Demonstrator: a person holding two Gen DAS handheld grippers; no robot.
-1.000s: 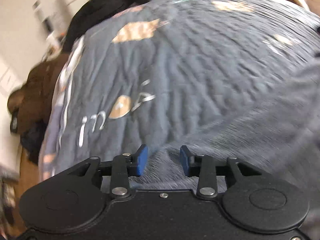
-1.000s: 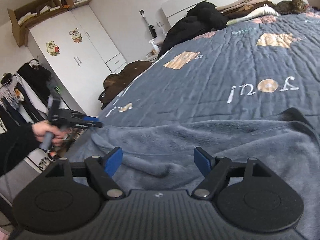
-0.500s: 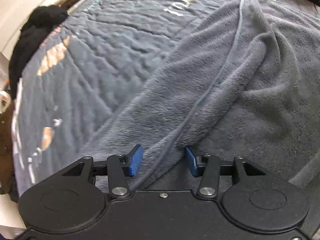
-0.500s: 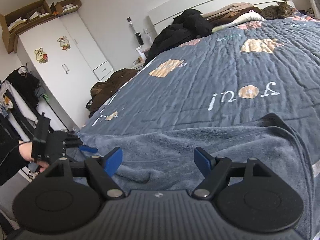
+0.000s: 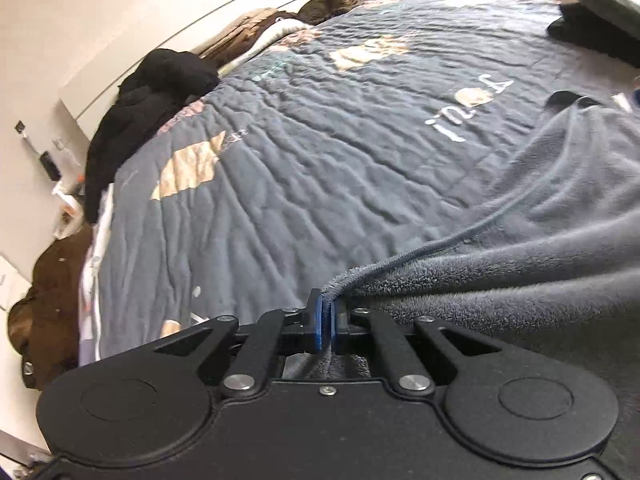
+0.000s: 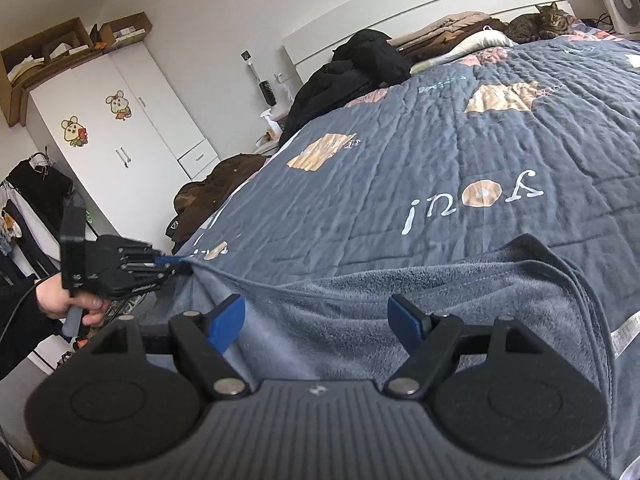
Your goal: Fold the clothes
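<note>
2 grippers are in play, and only 1 has cloth. My left gripper point(image 5: 325, 320) has its blue pads pressed together on the corner hem of the grey plush fleece garment point(image 5: 520, 280); in the right wrist view the same left gripper point(image 6: 170, 262) sits at 9 o'clock, pinching that corner and drawing the top edge into a raised line. My right gripper point(image 6: 318, 322) hovers spread wide over the fleece at 6 o'clock, holding nothing.

The garment lies at the near end of the blue-grey quilted bedspread with tan patches and white lettering point(image 6: 400, 168), running out from the left gripper toward 3 o'clock in its own view. I judge its long axis runs along the stretched hem, from the pinched corner at 9 o'clock in the right view to the far corner at about 2 o'clock. That far corner looks nearer the right gripper, so the fold likely turns on catching it there.

The fleece looks thick, soft and limp, with a piped edge point(image 5: 460, 240) and a white care label point(image 6: 624, 336) at 3 o'clock. It is rumpled, seemingly doubled along the right side, not yet flat.

At 1 o'clock, well apart, a tabby cat point(image 6: 538, 26) lies by the headboard, near a heap of black clothes point(image 6: 360, 68).
</note>
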